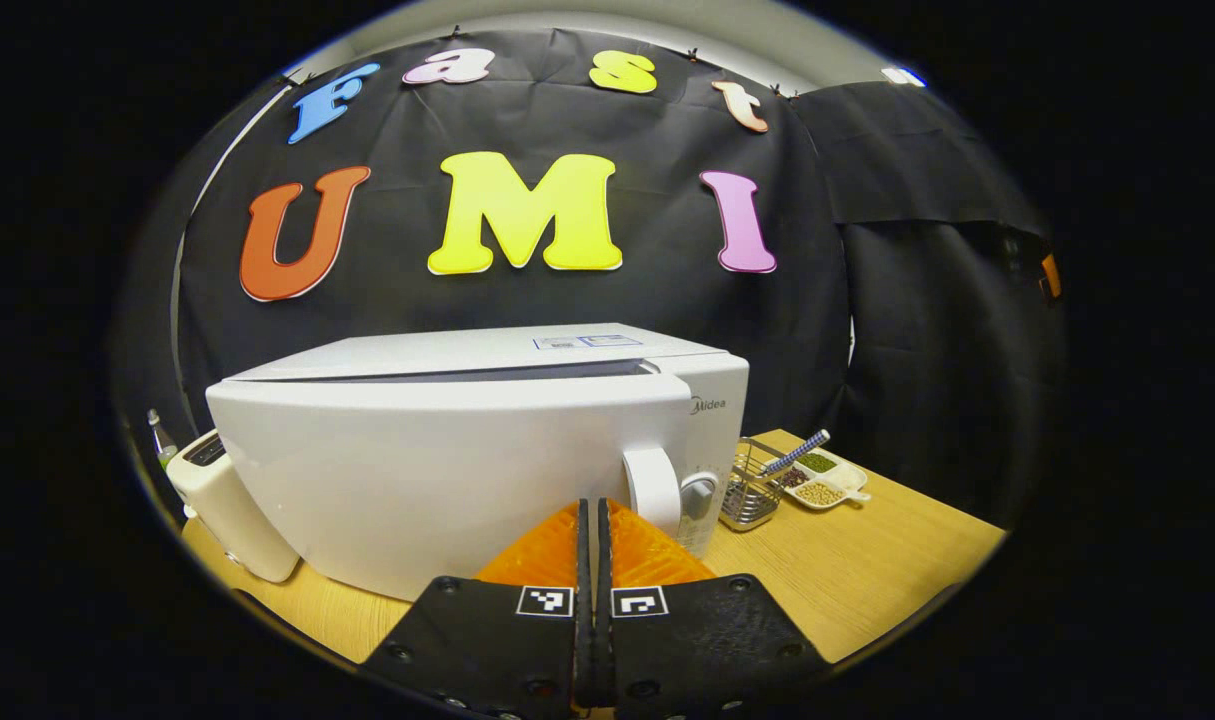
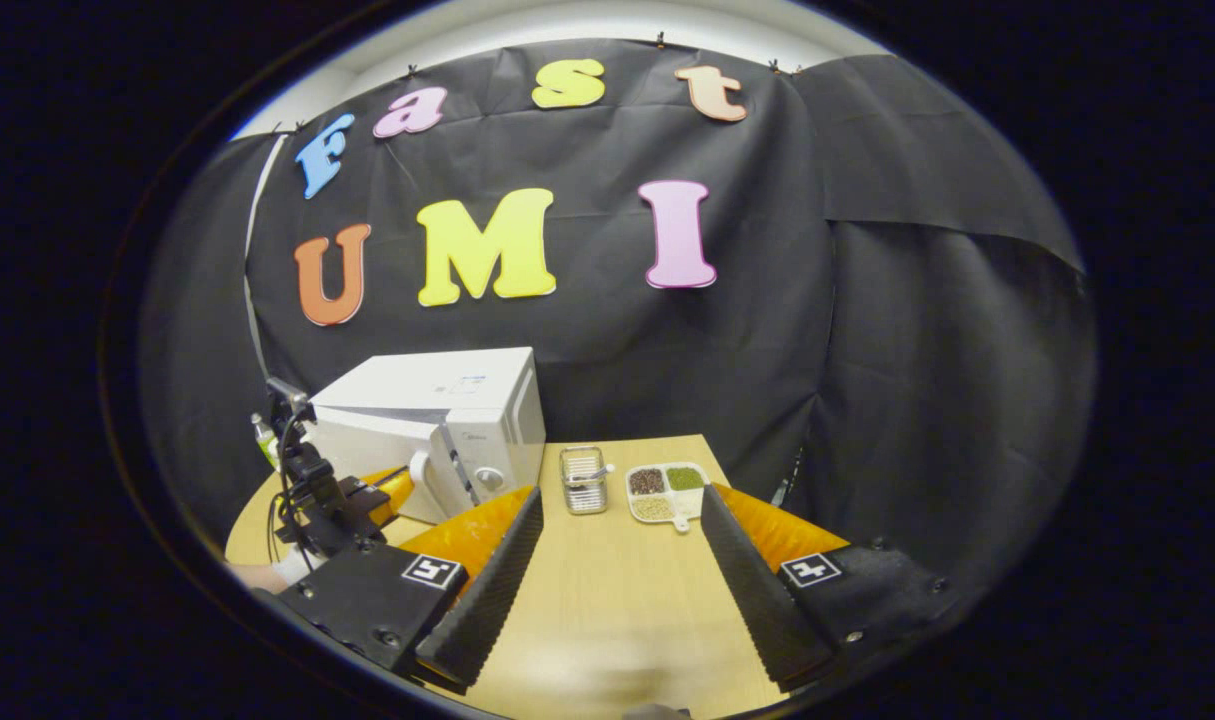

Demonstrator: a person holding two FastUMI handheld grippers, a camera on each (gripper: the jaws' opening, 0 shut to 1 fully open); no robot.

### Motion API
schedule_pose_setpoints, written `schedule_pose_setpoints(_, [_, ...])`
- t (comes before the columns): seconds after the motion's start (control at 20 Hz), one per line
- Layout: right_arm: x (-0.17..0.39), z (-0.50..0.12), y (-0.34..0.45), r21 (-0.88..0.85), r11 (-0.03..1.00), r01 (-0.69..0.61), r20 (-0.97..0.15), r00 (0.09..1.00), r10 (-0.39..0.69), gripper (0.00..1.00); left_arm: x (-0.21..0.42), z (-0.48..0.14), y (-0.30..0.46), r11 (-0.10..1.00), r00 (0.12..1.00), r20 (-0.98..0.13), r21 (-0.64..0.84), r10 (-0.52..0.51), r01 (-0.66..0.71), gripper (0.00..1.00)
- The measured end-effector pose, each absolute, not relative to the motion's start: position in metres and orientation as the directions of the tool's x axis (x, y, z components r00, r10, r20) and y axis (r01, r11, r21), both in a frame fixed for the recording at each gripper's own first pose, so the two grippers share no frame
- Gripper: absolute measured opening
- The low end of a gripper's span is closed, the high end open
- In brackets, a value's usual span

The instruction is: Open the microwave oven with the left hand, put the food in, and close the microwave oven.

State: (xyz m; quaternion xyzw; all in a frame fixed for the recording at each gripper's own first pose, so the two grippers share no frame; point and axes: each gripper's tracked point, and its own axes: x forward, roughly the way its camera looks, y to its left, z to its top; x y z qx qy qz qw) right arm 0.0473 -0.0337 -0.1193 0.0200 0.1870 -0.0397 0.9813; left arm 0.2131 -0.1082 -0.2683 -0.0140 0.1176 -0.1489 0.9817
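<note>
- Left tool (image 1: 594,520) is sitting with fingers pressed together, nothing between them, pointing at the microwave oven (image 1: 447,450) front, just short of the door handle (image 1: 653,490).
- In the right gripper view the left tool (image 2: 392,487) is showing close beside the microwave oven (image 2: 437,430), with part of a hand holding it at the near left edge of the tabletop (image 2: 607,600).
- Microwave door is looking slightly ajar at the top seam, a dark gap is showing along it; otherwise the door is basically shut. Judging opening as barely started or not started.
- Right tool (image 2: 617,560) is hanging spread wide over the tabletop, gripping nothing.
- Food tray (image 2: 667,492), a divided dish with beans and grains, is resting toward the far edge of the tabletop, right of the microwave, just beside a wire basket (image 2: 584,478) with a utensil in it.
- A toaster-like appliance (image 1: 229,505) is standing at the left edge of the tabletop next to the microwave.
- Left to do, by my read: pulling the door open, picking up the food, placing it inside, closing the door. Almost the whole task is remaining.
</note>
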Motion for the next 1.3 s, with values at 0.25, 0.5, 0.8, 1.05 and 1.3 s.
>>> schedule_pose_setpoints(0.25, [0.054,-0.125,-0.034,0.024,0.997,0.076,-0.386,0.920,-0.061,1.00,0.237,-0.268,-0.108,0.966,0.937,-0.233,-0.063,-0.260,0.252,0.00])
schedule_pose_setpoints(0.5, [0.056,-0.128,-0.027,0.032,0.998,0.059,-0.401,0.915,-0.041,1.00,0.247,-0.272,-0.112,0.970,0.938,-0.249,-0.043,-0.242,0.239,0.00])
schedule_pose_setpoints(0.8, [0.051,-0.114,-0.017,0.006,0.999,0.038,-0.374,0.927,-0.033,1.00,0.215,-0.248,-0.101,0.977,0.945,-0.252,-0.092,-0.210,0.193,0.00])
schedule_pose_setpoints(1.05, [0.040,-0.103,-0.005,-0.010,1.000,0.011,-0.337,0.941,-0.014,1.00,0.152,-0.200,-0.090,0.978,0.956,-0.208,-0.079,-0.207,0.194,0.67])
schedule_pose_setpoints(1.3, [0.026,-0.084,0.011,0.006,1.000,-0.022,-0.282,0.959,0.023,1.00,0.089,-0.129,-0.062,0.988,0.978,-0.144,0.010,-0.149,0.152,0.96])
